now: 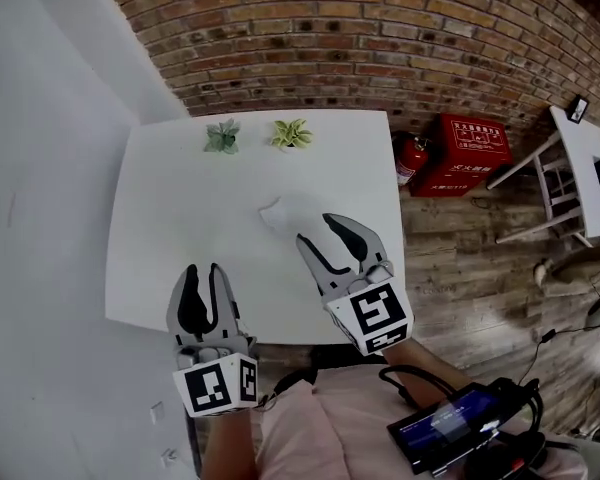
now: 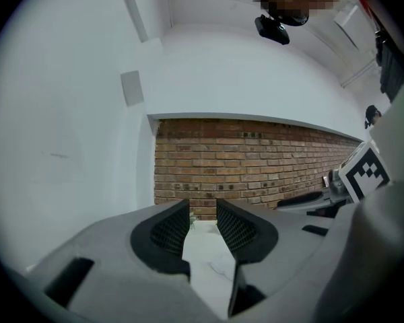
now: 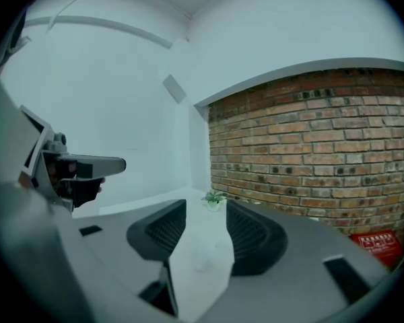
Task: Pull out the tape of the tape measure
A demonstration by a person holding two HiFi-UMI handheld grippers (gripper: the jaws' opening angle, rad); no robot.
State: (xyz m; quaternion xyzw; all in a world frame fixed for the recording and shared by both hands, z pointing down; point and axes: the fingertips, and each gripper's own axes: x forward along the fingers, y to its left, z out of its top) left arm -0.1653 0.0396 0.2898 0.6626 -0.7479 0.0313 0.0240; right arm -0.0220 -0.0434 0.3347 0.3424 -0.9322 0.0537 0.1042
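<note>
On the white table (image 1: 180,218) lies a small pale object (image 1: 271,212), hard to make out against the top; it looks like the tape measure. It shows faintly in the right gripper view (image 3: 203,256), on the tabletop seen between the jaws. My right gripper (image 1: 316,228) is just to its right and nearer me, open, with nothing between its fingers (image 3: 206,207). My left gripper (image 1: 203,268) hovers over the table's near edge, further left. It is open and empty too (image 2: 202,207), and it points at the brick wall.
Two small potted plants (image 1: 222,136) (image 1: 291,134) stand at the table's far edge, before the brick wall (image 1: 360,38). A fire extinguisher (image 1: 411,158) and a red box (image 1: 473,153) sit on the wooden floor at the right. Further right stands white furniture (image 1: 580,158).
</note>
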